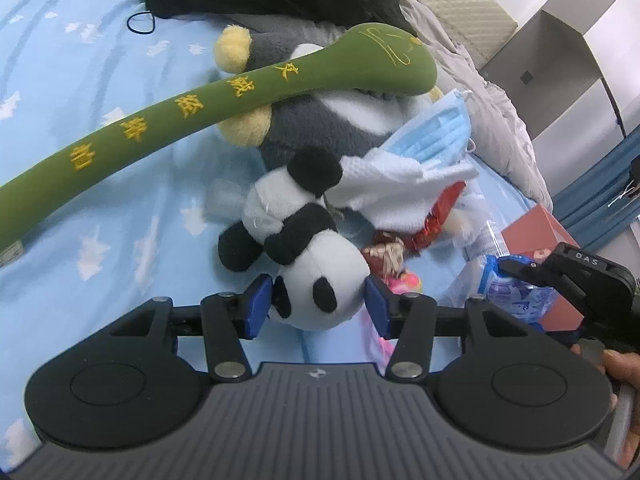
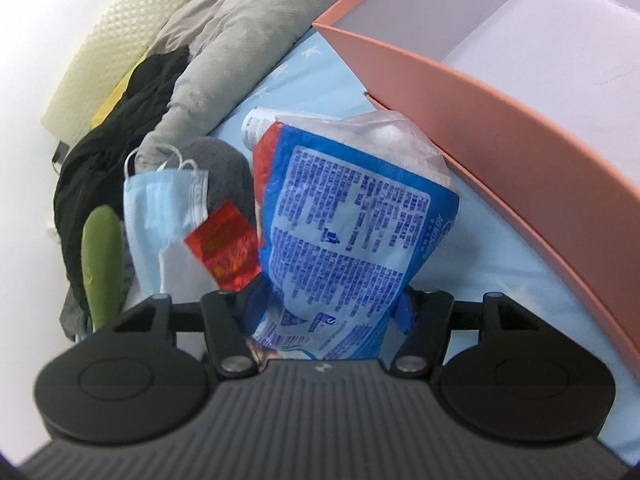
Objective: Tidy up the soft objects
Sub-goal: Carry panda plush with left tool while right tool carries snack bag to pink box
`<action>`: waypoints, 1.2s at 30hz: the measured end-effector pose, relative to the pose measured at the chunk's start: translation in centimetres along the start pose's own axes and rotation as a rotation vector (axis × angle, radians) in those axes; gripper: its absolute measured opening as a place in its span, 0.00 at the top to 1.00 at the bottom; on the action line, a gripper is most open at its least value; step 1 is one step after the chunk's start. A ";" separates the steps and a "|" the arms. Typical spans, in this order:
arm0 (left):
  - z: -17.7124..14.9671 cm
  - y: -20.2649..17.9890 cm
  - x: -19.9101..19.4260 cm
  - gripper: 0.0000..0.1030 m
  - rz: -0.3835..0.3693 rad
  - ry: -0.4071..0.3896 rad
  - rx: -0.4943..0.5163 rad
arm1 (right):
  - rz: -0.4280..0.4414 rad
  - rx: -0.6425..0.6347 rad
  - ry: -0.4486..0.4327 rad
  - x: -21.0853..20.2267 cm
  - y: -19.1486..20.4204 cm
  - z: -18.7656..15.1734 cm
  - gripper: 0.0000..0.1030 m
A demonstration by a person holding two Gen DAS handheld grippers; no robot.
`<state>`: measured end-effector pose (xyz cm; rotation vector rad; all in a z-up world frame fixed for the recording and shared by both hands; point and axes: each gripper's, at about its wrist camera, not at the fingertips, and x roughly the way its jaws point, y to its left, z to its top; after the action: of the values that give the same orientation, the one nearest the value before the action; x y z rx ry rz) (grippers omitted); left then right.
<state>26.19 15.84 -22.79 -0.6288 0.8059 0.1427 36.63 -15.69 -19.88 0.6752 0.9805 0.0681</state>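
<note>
Black-and-white panda (image 1: 316, 276), green plush (image 1: 168, 120) with yellow lettering, blue-printed bag (image 2: 344, 232), pink box (image 2: 500, 120).

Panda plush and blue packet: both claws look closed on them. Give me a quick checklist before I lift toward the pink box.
1. Left claw pads press both sides of the panda plush head: ok.
2. Right claw closed on the blue printed packet: ok.
3. Panda free of the white cloth lying on its ear: not ok.
4. Green plush stick off the panda: ok.
5. Pink box open, visible interior bare: ok.
6. Packet's lower end secure: cannot tell.
</note>
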 end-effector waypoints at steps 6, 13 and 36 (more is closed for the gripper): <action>-2.1 -0.2 -3.0 0.47 0.001 -0.002 0.021 | -0.018 -0.084 0.026 -3.1 -0.4 -2.0 0.37; -4.6 -0.6 -6.1 0.48 0.007 0.000 0.057 | -0.033 -0.235 0.073 -6.3 -0.3 -5.6 0.37; -8.0 -4.1 -12.7 0.51 -0.025 -0.036 0.161 | -0.046 -0.574 0.037 -14.7 -0.2 -12.2 0.37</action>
<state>13.81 9.40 -16.04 -0.4829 0.7661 0.0657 18.64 -14.92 -13.60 0.1240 0.9517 0.3104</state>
